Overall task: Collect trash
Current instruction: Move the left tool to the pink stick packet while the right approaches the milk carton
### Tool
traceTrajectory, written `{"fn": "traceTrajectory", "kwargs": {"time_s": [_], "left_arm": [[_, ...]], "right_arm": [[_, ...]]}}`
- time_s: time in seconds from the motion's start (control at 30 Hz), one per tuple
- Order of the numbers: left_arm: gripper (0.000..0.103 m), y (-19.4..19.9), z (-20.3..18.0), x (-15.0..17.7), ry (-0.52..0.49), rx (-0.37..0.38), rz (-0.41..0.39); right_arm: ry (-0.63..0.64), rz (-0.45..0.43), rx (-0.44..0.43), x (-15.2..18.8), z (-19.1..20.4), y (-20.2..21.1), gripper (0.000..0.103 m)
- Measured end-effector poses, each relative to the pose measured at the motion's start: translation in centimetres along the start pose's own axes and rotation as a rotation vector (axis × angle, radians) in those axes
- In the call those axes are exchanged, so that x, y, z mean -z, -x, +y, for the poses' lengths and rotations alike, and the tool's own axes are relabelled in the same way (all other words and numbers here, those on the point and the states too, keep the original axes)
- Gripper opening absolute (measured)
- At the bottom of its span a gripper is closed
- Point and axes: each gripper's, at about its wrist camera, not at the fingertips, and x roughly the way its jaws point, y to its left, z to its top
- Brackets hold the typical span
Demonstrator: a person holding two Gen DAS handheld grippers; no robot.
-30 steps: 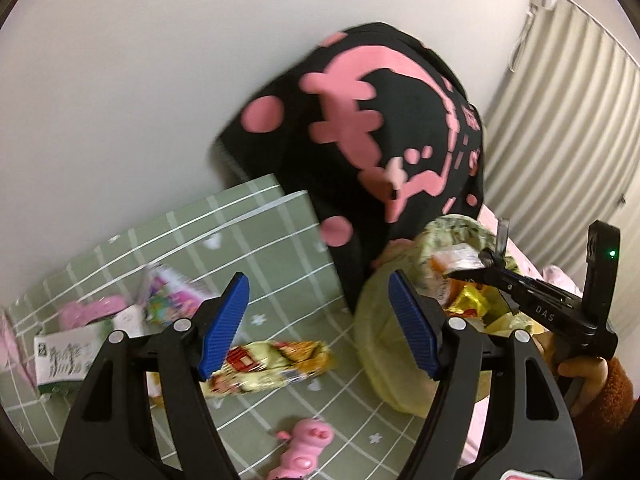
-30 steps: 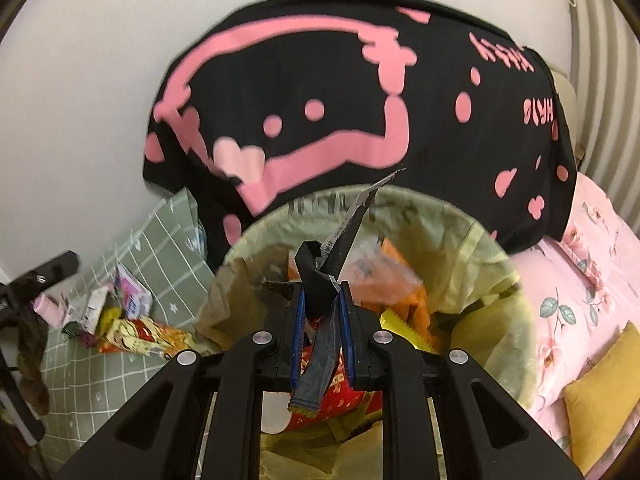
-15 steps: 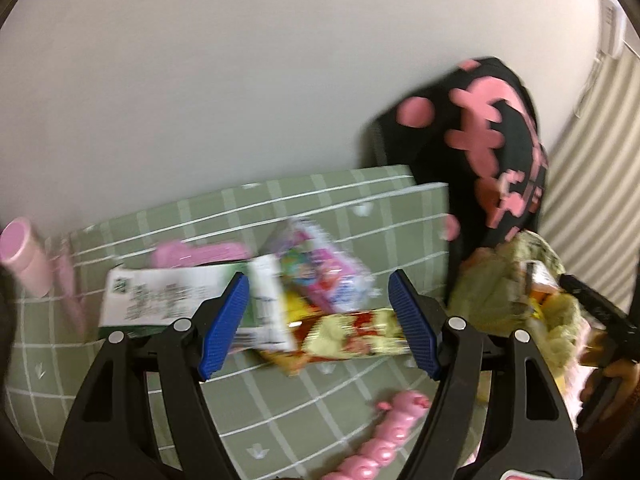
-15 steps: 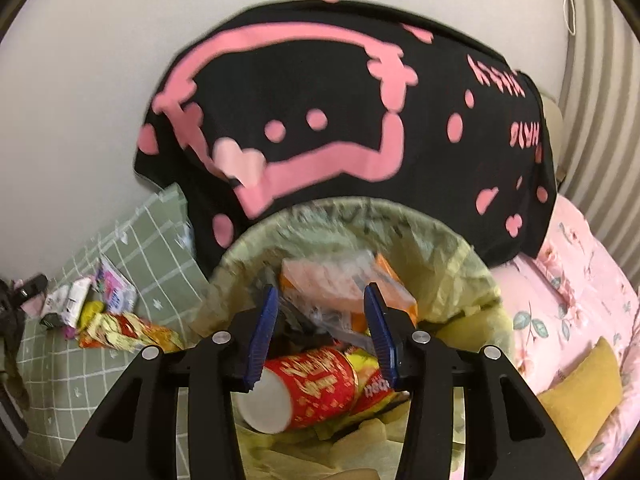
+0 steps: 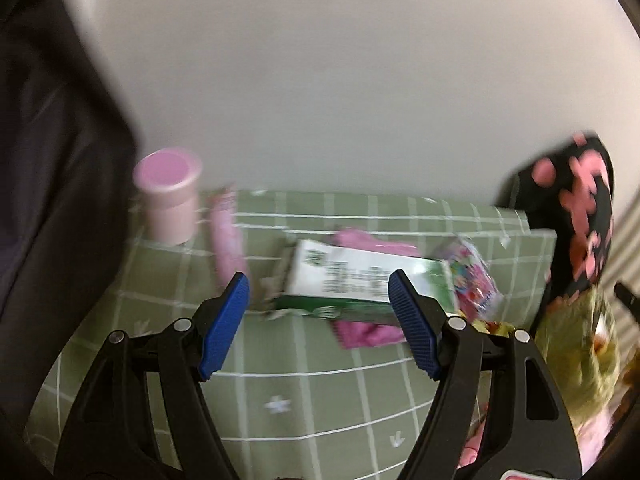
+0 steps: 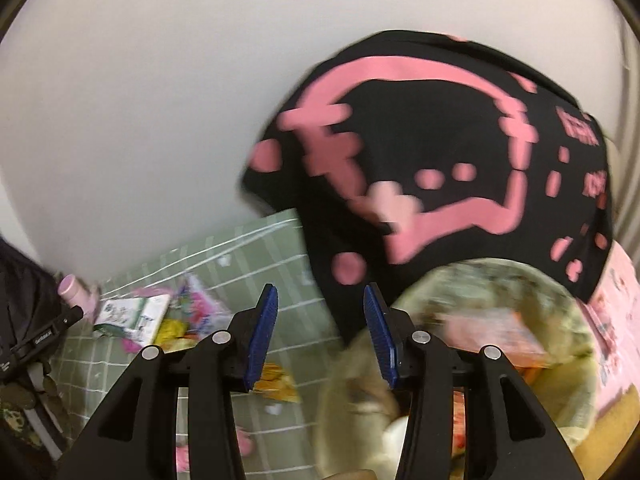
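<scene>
So the left gripper (image 5: 318, 308) is wide open with nothing in it, and the green-and-white wrapper (image 5: 360, 280) sits mid-frame just beyond its tips. I'd pinch one edge flat; the trash bag (image 5: 576, 360) waits far right.

A green checked cloth (image 5: 320, 400) covered the surface by the wall. On it stood a pink jar (image 5: 170, 196) at the far left, with a white-and-green carton (image 5: 360, 276), a colourful packet (image 5: 472, 276), pink wrappers (image 5: 368, 332) and a yellow packet (image 6: 276, 384) lying scattered nearer the middle.
</scene>
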Motion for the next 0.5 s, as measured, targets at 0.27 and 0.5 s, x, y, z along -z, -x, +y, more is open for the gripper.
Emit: {"fn": "traceTrajectory", "kwargs": {"time_s": [0.27, 0.5], "left_arm": [[0.067, -0.2, 5.0, -0.3, 0.103, -0.055, 0.004], [0.049, -4.5, 4.8, -2.2, 0.067, -0.109, 0.095]], "right_arm": [[0.05, 0.062, -0.091, 0.7, 4.6, -3.3, 0.042], [0.059, 0.103, -0.124, 1.5, 5.8, -5.4, 0.042]]}}
